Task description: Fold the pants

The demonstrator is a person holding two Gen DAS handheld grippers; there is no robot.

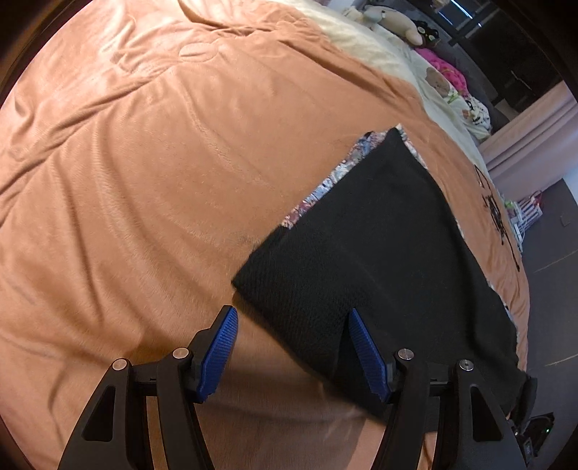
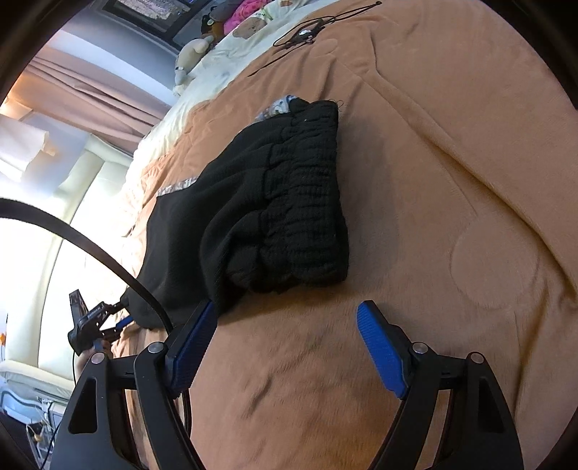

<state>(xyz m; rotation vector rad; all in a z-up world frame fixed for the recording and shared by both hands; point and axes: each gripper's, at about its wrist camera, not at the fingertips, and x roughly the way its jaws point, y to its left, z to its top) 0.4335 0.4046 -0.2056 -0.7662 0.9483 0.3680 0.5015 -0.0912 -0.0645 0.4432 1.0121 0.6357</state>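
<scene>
Black pants (image 1: 379,253) lie folded lengthwise on an orange blanket (image 1: 144,180). My left gripper (image 1: 290,312) stands open low over their near leg end; the hem corner lies between the blue pads, which do not press it. In the right wrist view the gathered waistband (image 2: 310,188) is the pants' (image 2: 234,202) near end. My right gripper (image 2: 287,306) is open just short of it, over bare blanket (image 2: 451,162), its left fingertip at the cloth's edge. The left gripper (image 2: 124,314) shows small at the pants' far end.
A printed cloth (image 1: 325,188) peeks from under the pants. Soft toys (image 1: 393,21) and cream pillows (image 1: 444,86) sit at the head of the bed. A thin black cord (image 2: 303,32) lies on the blanket. The bed edge and dark floor (image 1: 552,289) are just past the pants.
</scene>
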